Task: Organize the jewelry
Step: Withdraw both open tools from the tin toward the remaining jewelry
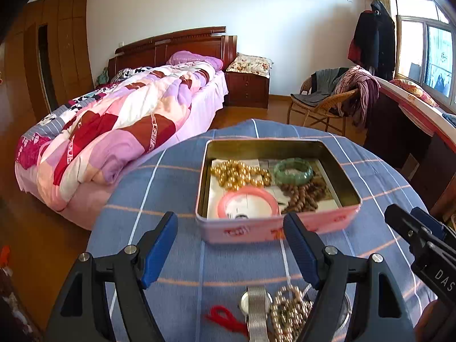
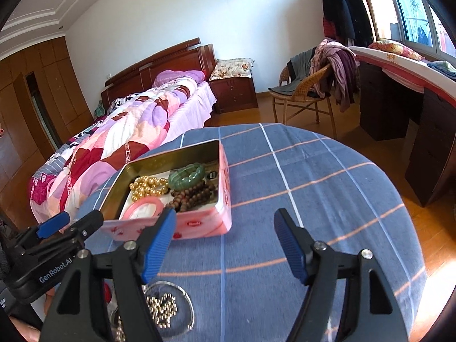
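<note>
An open pink tin (image 1: 265, 229) (image 2: 199, 223) sits on the blue checked table. It holds a gold bead necklace (image 1: 239, 172) (image 2: 146, 185), a green bangle (image 1: 293, 169) (image 2: 186, 175), brown wooden beads (image 1: 302, 195) (image 2: 191, 195) and a pink bangle (image 1: 248, 202) (image 2: 145, 208). Near the front edge lie a silver mesh watch (image 1: 256, 310), a pale bead strand (image 1: 287, 313) (image 2: 162, 309), a red cord (image 1: 225, 317) and a thin silver bangle (image 2: 185, 305). My left gripper (image 1: 230, 238) is open and empty above them. My right gripper (image 2: 225, 235) is open and empty, right of the tin.
The round table (image 2: 313, 193) has a blue checked cloth. A bed (image 1: 114, 131) stands to the left, a wicker chair (image 1: 322, 105) with clothes behind, and a desk (image 2: 413, 108) at the right by the window.
</note>
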